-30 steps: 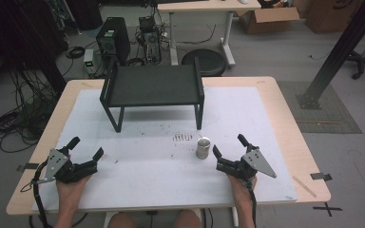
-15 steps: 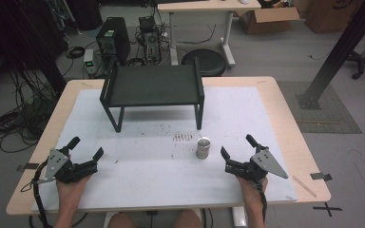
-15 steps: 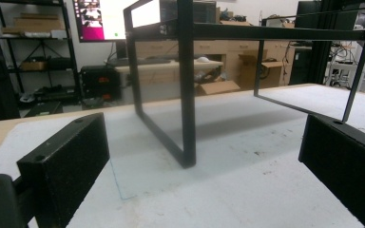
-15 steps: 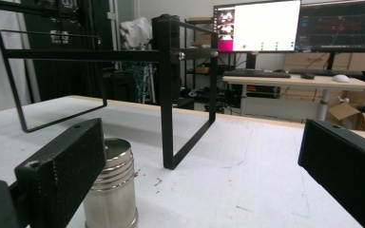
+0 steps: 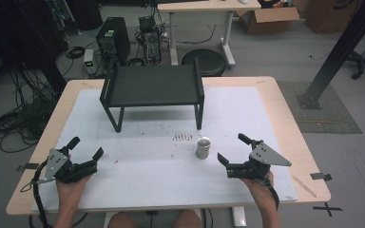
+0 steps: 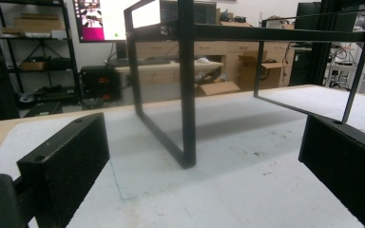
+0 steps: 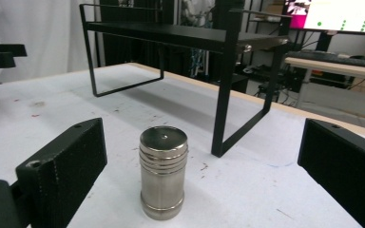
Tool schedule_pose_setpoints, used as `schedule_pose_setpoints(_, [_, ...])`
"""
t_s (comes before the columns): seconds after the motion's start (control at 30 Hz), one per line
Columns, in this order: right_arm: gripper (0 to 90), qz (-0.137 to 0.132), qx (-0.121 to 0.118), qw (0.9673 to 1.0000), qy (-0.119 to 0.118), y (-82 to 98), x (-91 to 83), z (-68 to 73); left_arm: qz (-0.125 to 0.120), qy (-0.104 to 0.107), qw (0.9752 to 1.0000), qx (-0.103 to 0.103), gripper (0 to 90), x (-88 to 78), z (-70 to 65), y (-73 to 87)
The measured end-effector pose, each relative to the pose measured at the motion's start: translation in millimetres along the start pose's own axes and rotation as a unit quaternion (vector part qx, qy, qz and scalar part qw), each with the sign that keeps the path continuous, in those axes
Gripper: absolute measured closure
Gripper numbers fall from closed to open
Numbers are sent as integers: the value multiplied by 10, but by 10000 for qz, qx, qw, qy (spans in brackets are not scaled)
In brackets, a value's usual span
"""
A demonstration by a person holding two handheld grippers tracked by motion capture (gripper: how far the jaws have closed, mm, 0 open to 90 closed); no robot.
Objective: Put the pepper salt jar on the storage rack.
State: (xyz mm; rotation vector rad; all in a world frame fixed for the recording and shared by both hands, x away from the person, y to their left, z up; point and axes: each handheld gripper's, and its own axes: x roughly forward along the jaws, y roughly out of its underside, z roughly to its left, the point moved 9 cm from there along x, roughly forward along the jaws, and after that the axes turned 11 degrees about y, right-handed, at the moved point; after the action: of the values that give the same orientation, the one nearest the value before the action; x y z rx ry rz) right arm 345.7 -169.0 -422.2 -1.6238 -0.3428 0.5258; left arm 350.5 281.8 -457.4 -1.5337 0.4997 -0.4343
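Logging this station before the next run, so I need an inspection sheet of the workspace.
Surface: white mat on a wooden table, scuffed and speckled.
Job's things: metal canister upright, in front of the black rack, between the right gripper's open fingers.
Clutter: nothing seen on the mat.
Grippers: left gripper open, empty; right gripper open, apart from the canister.
Cables: one trails from each gripper.
Surroundings: computer tower, cardboard boxes, floor cables.

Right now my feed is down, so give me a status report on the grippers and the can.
Right gripper open, facing steel canister, not touching. Left gripper open, empty. Canister upright. Path clear; black rack behind.
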Motion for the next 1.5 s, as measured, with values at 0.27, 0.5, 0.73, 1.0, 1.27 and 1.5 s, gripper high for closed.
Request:
schedule_pose_setpoints(0.27, [19, 290, -32, 9989, -372, 36, 115, 121, 3, 4, 10000, -2, 32, 0, 0, 0])
schedule_pose_setpoints(0.5, [21, 732, -129, 9958, -527, 147, 279, 222, -9, 3, 10000, -3, 33, -1, -1, -1])
schedule_pose_setpoints(0.73, [26, 1040, -195, 9932, -481, 224, 401, 261, -9, 7, 10000, -3, 32, -1, -1, -1])
schedule_pose_setpoints(1.0, [33, 1326, -256, 9896, -497, 281, 570, 312, -9, 8, 10000, 0, 32, -2, -2, 0])
schedule_pose_setpoints(1.27, [64, 1586, -266, 9857, -508, 374, 681, 330, -8, 11, 10000, 2, 32, -2, -3, 0])
schedule_pose_setpoints(1.5, [127, 1671, -234, 9843, -522, 417, 724, 343, -7, 12, 10000, 5, 32, -3, -3, 0])
